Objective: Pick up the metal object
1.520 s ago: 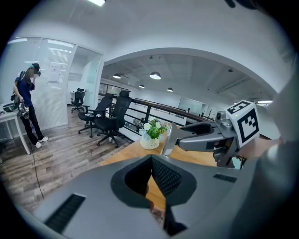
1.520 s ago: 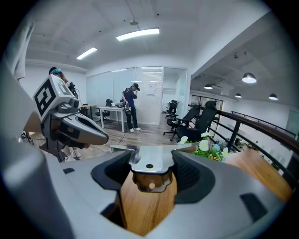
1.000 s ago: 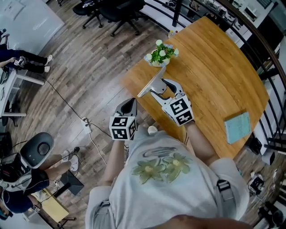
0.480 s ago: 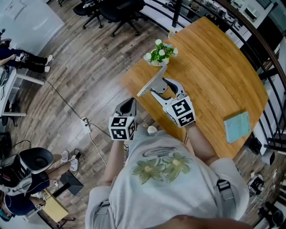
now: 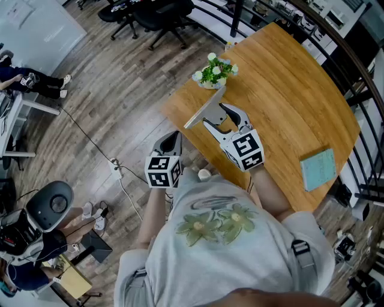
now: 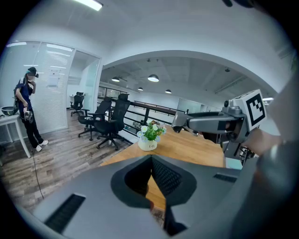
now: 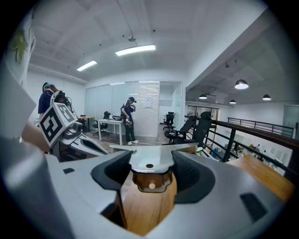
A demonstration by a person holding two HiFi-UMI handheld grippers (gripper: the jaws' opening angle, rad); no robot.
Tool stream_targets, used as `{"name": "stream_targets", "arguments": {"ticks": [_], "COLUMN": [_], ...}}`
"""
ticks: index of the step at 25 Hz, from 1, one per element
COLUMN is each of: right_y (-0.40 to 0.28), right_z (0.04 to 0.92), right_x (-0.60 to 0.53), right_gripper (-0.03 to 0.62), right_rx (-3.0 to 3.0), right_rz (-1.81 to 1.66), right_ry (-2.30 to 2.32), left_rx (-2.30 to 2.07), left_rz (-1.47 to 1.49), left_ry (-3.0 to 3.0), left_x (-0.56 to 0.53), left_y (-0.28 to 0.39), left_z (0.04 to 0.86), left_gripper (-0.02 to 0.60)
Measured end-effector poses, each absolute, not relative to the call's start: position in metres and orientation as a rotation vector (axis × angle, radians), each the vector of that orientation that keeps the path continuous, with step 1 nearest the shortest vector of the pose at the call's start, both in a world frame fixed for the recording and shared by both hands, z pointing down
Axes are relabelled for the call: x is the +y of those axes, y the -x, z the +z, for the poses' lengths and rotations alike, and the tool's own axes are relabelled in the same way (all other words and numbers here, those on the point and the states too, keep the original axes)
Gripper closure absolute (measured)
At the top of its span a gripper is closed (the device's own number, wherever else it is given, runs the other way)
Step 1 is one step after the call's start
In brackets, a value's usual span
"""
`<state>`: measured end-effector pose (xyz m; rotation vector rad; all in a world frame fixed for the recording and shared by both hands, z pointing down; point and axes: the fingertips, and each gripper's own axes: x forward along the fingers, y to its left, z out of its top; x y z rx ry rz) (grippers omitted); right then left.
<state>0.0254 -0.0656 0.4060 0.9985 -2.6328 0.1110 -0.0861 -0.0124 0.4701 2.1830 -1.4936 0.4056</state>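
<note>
The metal object (image 5: 204,109) is a flat silver strip with a small hole near its held end (image 7: 149,161). My right gripper (image 5: 217,117) is shut on it, with the strip running across between the two jaws (image 7: 149,169). In the head view the strip slants over the near left edge of the round wooden table (image 5: 288,90), just below the flower pot (image 5: 213,72). My left gripper (image 5: 173,139) hangs over the floor beside that table edge, its jaws shut on nothing (image 6: 152,161). From the left gripper view the right gripper (image 6: 210,122) is held above the tabletop.
A white pot of flowers (image 6: 150,136) stands near the table's left edge. A teal notebook (image 5: 319,169) lies at the table's right side. Black office chairs (image 5: 162,15) and a railing stand behind; a cable (image 5: 120,174) runs across the wood floor. A person (image 6: 27,112) stands far left.
My right gripper and the metal strip have shifted slightly away from me over the table edge. The left gripper has stayed in place.
</note>
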Motion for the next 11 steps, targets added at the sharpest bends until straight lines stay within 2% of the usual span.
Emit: {"name": "stream_targets", "arguments": {"ticks": [11], "right_y": [-0.024], "right_z": [0.4063], "right_x": [-0.0689], "right_gripper": [0.309], "right_rx": [-2.639], "right_rz": [0.115], "right_ry": [-1.0], "left_rx": [-1.477], "left_rz": [0.415], "left_ry": [-2.19], "left_x": [-0.0168], "left_y": [0.0849], "left_z": [0.4736], "left_gripper": [0.568]}}
